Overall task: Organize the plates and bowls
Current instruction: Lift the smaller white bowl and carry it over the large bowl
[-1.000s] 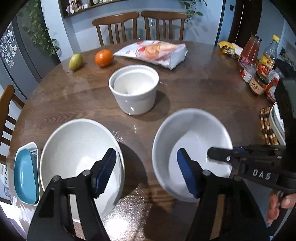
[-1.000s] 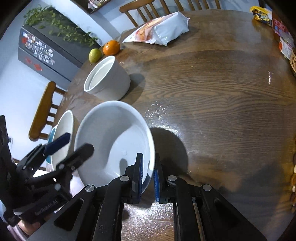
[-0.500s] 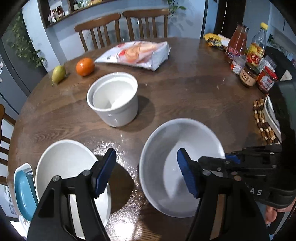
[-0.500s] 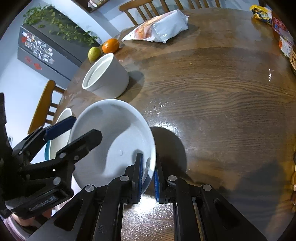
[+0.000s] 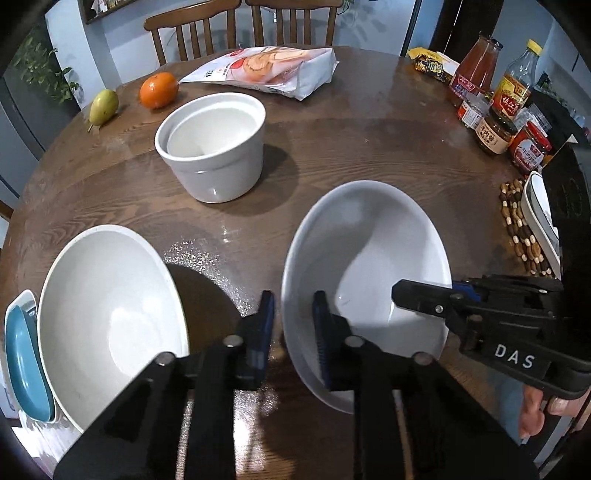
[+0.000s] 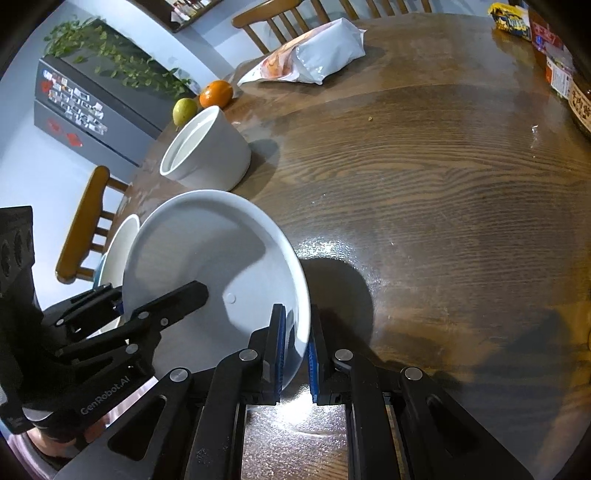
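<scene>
A white shallow bowl [image 5: 369,258] is held tilted above the round wooden table [image 5: 369,147]. My left gripper [image 5: 293,332] is shut on its near-left rim. My right gripper [image 6: 295,343] is shut on the opposite rim, and it also shows in the left wrist view [image 5: 454,291]. The same bowl shows in the right wrist view [image 6: 207,266], with my left gripper [image 6: 122,302] at its far side. A second white shallow bowl [image 5: 107,317] rests at the left. A deep white pot-like bowl [image 5: 212,144] stands behind. A blue dish [image 5: 24,358] sits in a white one at the far left edge.
An orange [image 5: 158,89], a pear [image 5: 103,107] and a snack bag [image 5: 273,70] lie at the back. Bottles and jars [image 5: 495,110] crowd the right edge, with a beaded trivet [image 5: 517,229] and a white dish [image 5: 537,218]. Wooden chairs [image 5: 192,29] stand behind the table.
My left gripper moved right from the left bowl and closed on the rim of the bowl that my right gripper holds. That bowl has tilted and lifted.
</scene>
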Demonstrator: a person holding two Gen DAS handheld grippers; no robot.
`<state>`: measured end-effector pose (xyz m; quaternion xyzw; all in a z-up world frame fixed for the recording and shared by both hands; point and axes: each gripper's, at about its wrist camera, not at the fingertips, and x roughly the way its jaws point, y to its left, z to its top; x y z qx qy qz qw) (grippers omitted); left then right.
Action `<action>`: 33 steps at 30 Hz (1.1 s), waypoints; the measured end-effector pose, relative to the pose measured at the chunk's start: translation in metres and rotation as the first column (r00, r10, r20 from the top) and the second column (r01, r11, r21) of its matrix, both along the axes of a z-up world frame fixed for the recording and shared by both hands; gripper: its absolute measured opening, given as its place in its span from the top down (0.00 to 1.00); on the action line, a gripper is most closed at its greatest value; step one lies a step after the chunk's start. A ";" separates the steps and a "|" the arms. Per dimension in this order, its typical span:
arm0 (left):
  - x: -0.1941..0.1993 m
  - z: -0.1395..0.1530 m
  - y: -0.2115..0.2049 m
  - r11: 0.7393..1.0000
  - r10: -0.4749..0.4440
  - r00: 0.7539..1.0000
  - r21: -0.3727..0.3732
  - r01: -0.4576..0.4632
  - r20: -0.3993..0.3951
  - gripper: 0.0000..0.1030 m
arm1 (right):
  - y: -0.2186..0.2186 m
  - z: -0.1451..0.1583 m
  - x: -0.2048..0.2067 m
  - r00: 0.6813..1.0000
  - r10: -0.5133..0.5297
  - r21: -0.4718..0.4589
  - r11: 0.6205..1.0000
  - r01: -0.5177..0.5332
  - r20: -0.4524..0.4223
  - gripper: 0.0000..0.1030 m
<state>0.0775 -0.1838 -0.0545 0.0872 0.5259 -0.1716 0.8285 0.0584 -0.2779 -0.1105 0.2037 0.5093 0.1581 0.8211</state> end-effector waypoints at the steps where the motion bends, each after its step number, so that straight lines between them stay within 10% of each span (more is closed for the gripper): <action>1: -0.001 0.000 -0.001 1.000 0.000 1.000 0.005 0.000 0.003 0.86 | 0.001 0.000 0.000 1.000 0.000 -0.003 1.000 0.000 0.002 0.88; 33: -0.050 0.052 0.051 0.994 0.107 0.973 -0.023 -0.105 0.206 0.90 | 0.051 0.066 -0.043 0.982 0.042 -0.044 0.998 -0.035 0.184 0.88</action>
